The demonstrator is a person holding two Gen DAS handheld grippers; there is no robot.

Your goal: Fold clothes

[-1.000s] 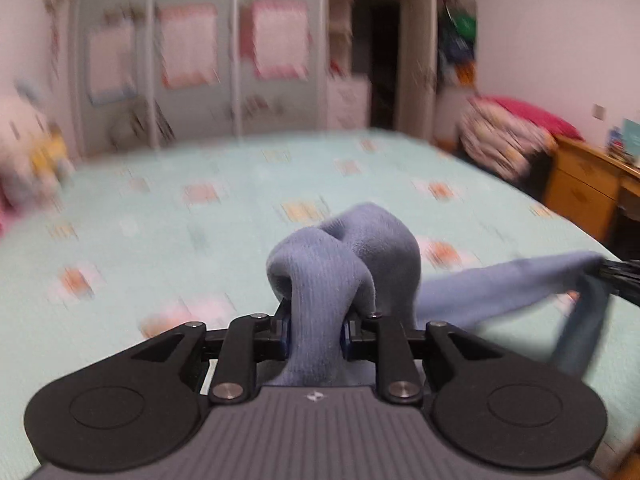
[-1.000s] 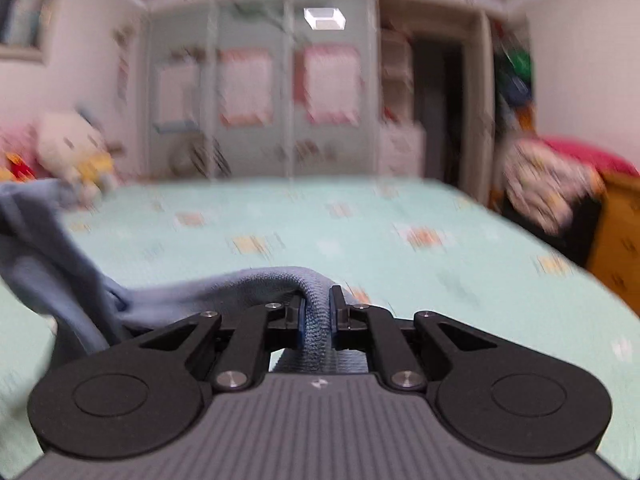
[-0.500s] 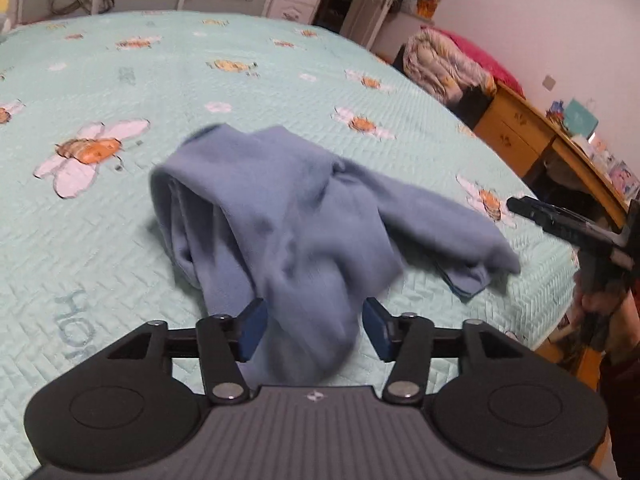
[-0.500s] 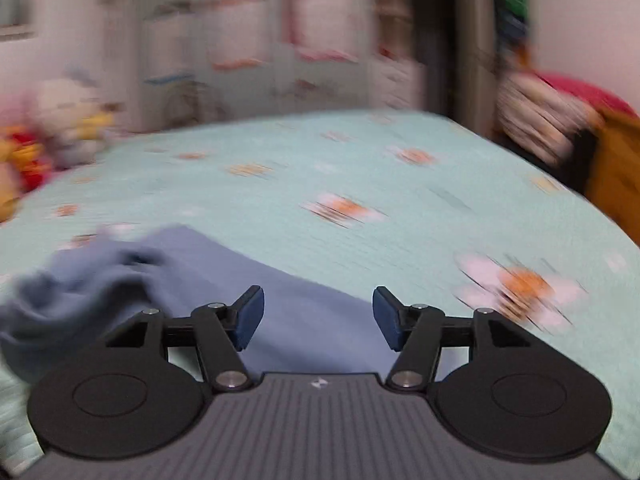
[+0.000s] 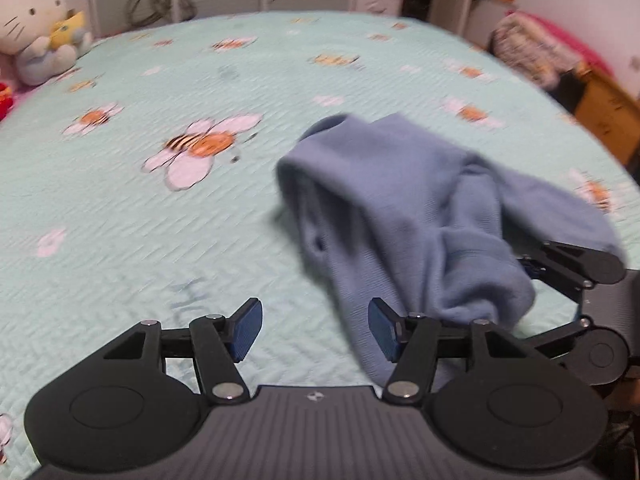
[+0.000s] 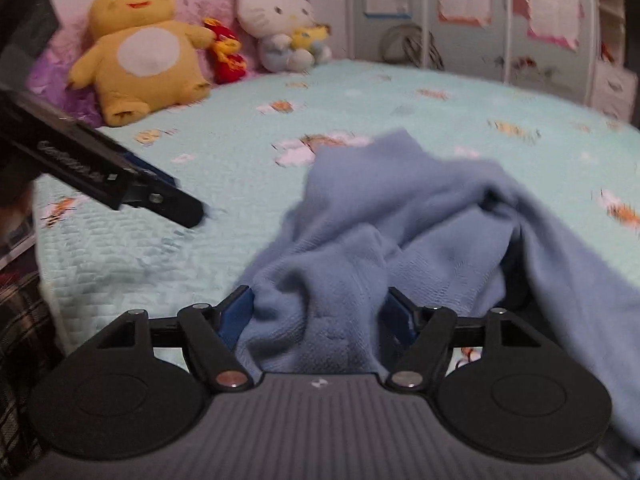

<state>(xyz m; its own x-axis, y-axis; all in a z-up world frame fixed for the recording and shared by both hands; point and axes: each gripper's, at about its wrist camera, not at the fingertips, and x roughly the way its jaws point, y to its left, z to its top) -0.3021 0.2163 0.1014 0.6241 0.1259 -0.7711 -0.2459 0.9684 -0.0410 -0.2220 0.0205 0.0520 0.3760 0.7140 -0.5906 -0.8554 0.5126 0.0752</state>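
Observation:
A light blue knit garment [image 5: 400,208] lies crumpled in a heap on the mint bee-print bedspread [image 5: 160,240]. My left gripper [image 5: 315,330] is open just in front of the heap's near left edge, with only bedspread between its blue pads. My right gripper [image 6: 316,314] is open wide, and a bunched fold of the blue garment [image 6: 400,220] sits between its pads. From the left wrist view the right gripper [image 5: 532,260] reaches into the heap's right side. From the right wrist view the left gripper [image 6: 176,200] hovers over the bed, left of the cloth.
Plush toys line the bed's head: a yellow one [image 6: 136,64] and a white cat [image 6: 280,20]. A wooden dresser [image 5: 608,120] and a pile of clothes [image 5: 532,52] stand beyond the bed's right side. A plaid sleeve [image 6: 20,340] shows at the near edge.
A second ago both grippers were shut on the raised garment. Both opened and it dropped onto the bed. Since then the left gripper has shifted left off the cloth; the right one has closed in on a fold.

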